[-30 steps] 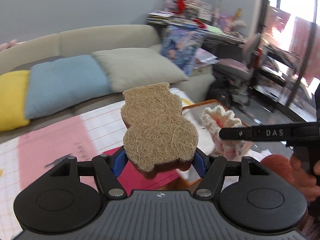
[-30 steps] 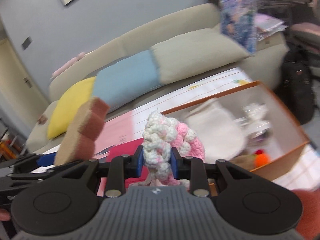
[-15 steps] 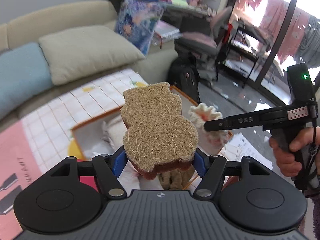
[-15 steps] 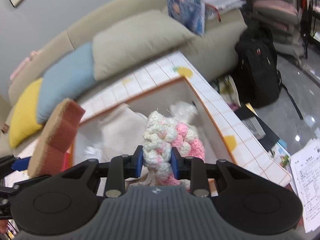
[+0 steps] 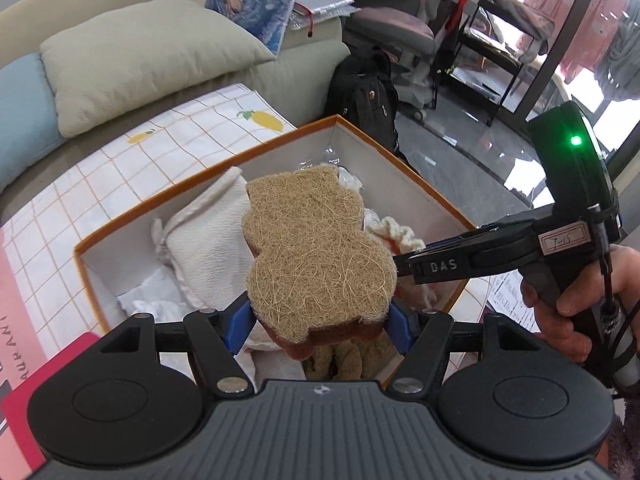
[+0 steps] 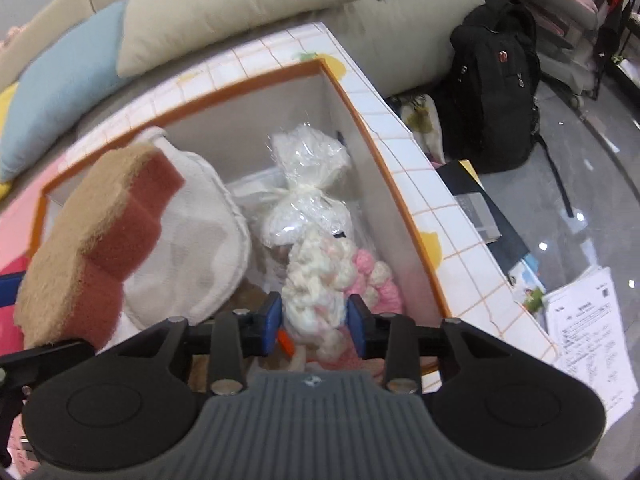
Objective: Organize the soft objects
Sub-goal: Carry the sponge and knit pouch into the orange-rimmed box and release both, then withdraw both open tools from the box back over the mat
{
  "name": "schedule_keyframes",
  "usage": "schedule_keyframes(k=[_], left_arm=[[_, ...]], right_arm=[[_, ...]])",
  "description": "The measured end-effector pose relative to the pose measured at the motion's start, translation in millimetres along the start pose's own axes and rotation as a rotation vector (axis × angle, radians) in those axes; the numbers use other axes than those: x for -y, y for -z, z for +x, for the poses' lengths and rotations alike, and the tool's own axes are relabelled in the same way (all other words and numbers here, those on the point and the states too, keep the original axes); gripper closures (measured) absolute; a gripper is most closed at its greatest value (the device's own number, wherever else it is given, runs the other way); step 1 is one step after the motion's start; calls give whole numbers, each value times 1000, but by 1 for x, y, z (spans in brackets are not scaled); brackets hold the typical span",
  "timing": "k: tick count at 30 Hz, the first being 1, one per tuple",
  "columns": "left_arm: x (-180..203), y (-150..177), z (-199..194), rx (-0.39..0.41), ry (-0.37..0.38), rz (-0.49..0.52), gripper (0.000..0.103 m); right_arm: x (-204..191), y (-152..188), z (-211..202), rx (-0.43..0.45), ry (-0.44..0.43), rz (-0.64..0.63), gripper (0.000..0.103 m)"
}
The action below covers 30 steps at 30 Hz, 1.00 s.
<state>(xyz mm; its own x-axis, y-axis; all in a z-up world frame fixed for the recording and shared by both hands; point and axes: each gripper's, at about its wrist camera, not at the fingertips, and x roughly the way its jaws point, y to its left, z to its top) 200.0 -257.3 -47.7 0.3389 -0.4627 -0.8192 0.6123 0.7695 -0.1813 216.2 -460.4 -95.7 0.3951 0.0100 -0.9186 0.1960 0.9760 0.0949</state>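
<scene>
A bear-shaped sponge (image 5: 316,256), tan fibre on top and reddish-brown below, is clamped between the blue pads of my left gripper (image 5: 320,322) above the orange-rimmed white box (image 5: 160,200). In the right wrist view the sponge (image 6: 92,248) hangs at the left, over the box (image 6: 240,84). The jaws of my right gripper (image 6: 314,320) are opening low inside the box. The pink-and-white crochet piece (image 6: 320,280) is blurred between its pads, coming loose. From the left wrist view the right gripper (image 5: 404,260) reaches in from the right beside the crochet piece (image 5: 396,236).
In the box lie a white drawstring pouch (image 6: 192,240) and a plastic-wrapped white bundle (image 6: 308,184). The box stands on a checked cloth (image 5: 192,128) near the table edge. A black backpack (image 6: 496,96) and papers (image 6: 588,328) are on the floor. Sofa cushions (image 5: 140,48) lie behind.
Both grippers swung over from the sofa side and sank toward the box. The right jaws have widened around the crochet piece. The sponge stays clamped in the left.
</scene>
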Motion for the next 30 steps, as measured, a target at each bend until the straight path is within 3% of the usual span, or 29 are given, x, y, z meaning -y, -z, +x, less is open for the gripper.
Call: schedule_keyframes(k=[3,5,11,15,20,30], left_arm=[[3,-4,8,-5,2,7,26],[4,-5,12,-8,0,8,26],[7,-9,34,-42,5,-3,26],[8,-11,49,-61,-12,-26,26],[14,-11,55,-80,-43,22,22],[16,-4,39,-67,-14,53,15]], right_arm=[[-2,3,-6,38,0,-9,61],[-1,8,-16,89,-7,0,48],[4,16,-35,202,21,90,48],[10,14,-33,209,27,146,48],[16,13,-28,194,7,185,48],[14,13,-27,185,12,168,48]])
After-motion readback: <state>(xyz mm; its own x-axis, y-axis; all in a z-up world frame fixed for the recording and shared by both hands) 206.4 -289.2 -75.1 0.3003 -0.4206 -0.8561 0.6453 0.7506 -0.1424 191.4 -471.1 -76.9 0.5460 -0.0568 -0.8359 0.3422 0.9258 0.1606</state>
